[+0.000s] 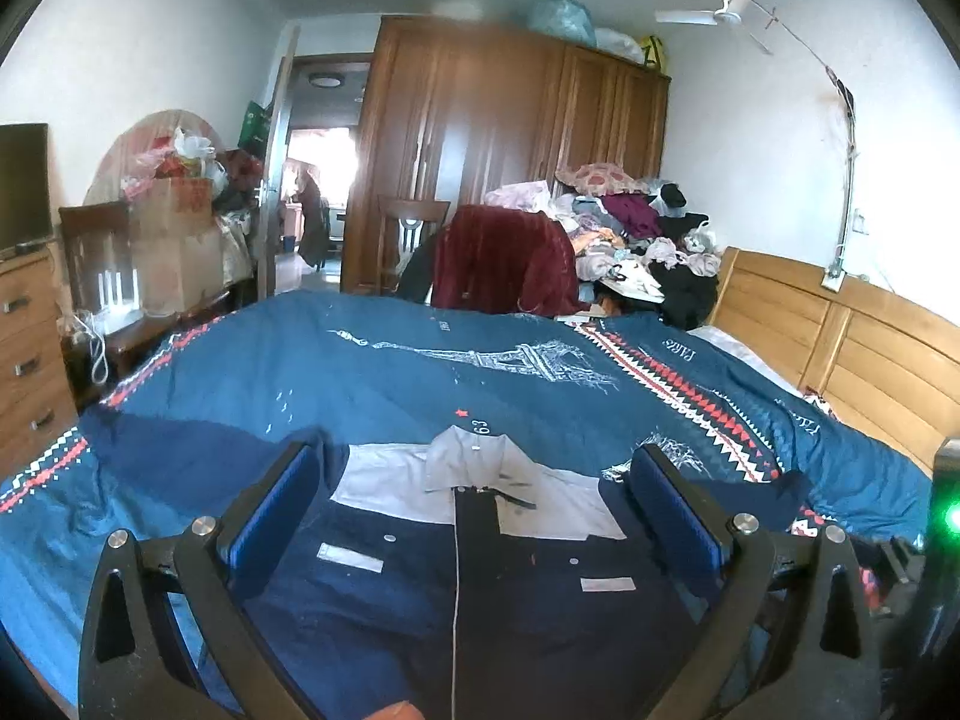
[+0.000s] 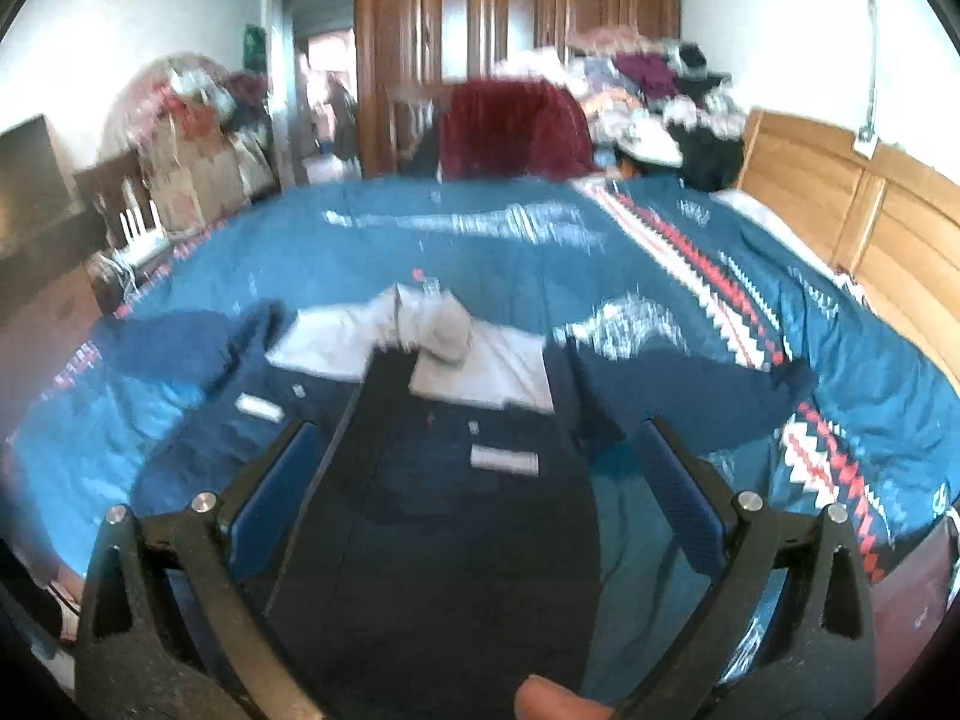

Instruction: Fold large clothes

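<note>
Navy work jacket with a pale grey yoke and collar lies face-up and spread flat on the blue patterned quilt of the bed, collar at 12 o'clock from me and its hem toward 6. One sleeve runs out toward 3 o'clock in the right wrist view; the other reaches toward 9.

My worry is a lopsided first fold. I judge the heavy cloth could drag the quilt beneath it if I pinch too deep, bunching both layers. A shallow bite on one layer of the front might let the placket flap open. The right wrist view is blurred, so I cannot judge that side's edges well, and a blind grab there could miss the sleeve.

My left tool hovers low above the jacket's chest, aimed at the collar, its blue-padded fingers spread wide with nothing between them. My right tool hangs over the lower front, angled toward 12, likewise spread and empty. A fingertip of the person holding it shows at 6 o'clock.
</note>
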Demonstrator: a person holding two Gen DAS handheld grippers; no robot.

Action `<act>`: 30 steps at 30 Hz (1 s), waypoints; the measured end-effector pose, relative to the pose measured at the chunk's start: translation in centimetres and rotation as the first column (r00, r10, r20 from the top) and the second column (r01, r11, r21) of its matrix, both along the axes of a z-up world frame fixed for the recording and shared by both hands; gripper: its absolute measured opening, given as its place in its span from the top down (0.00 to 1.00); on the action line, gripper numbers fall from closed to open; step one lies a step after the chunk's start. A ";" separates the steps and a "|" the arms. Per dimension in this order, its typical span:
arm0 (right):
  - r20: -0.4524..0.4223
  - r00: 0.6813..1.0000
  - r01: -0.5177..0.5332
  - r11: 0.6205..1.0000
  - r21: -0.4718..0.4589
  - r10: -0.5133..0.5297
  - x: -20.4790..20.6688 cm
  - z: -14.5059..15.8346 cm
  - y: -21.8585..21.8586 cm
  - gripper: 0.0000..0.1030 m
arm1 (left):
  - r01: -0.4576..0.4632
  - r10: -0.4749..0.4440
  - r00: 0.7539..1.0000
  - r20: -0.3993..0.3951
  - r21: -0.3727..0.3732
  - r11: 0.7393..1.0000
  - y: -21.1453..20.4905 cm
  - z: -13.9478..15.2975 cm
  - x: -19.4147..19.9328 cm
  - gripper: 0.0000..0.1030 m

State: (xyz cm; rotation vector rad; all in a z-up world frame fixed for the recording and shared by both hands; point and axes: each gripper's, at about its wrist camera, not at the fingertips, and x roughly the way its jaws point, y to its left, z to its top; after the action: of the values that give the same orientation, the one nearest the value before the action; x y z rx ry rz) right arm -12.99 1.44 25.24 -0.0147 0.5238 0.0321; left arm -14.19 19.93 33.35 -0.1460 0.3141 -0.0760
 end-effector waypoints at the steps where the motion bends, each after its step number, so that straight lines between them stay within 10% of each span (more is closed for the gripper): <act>1: 0.083 0.996 -0.024 1.000 -0.016 0.025 -1.1 1.3 0.1 0.00 | -0.037 0.036 0.998 0.057 0.017 0.999 -0.1 0.8 -0.9 0.00; 3: 0.177 0.981 -0.062 0.996 -0.065 0.073 -2.2 1.7 0.4 0.00 | -0.075 0.067 0.979 0.193 0.031 0.997 -0.7 2.1 -3.2 0.00; 6: 0.038 0.995 -0.089 0.992 -0.093 0.093 -0.7 -1.2 0.1 0.00 | -0.075 0.074 0.953 0.293 -0.007 0.997 -0.6 2.1 -4.2 0.00; 12: -0.126 0.991 -0.042 0.999 -0.034 0.037 3.3 -6.0 -5.8 0.00 | -0.010 0.006 0.999 0.049 0.085 0.996 -2.6 -0.9 1.5 0.00; 18: -0.283 0.951 0.155 0.984 0.091 -0.124 9.5 -10.1 -21.7 0.00 | -0.015 0.021 0.995 -0.096 0.068 0.998 -2.9 -5.7 6.6 0.00; 24: -0.345 0.892 0.415 0.832 0.367 -0.293 15.7 -13.7 -41.9 0.00 | -0.046 0.065 0.987 -0.150 0.129 0.991 -4.0 -8.5 11.5 0.00; 30: -0.388 0.865 0.478 0.760 0.440 -0.319 19.4 -15.8 -47.9 0.09 | -0.051 0.073 0.978 -0.197 0.115 0.992 -4.5 -11.1 16.2 0.00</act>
State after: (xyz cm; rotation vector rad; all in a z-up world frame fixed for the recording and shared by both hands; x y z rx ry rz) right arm 6.41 -46.41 9.43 0.6570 0.7938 -0.2547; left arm 1.97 15.47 22.22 -0.0539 0.5145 0.0183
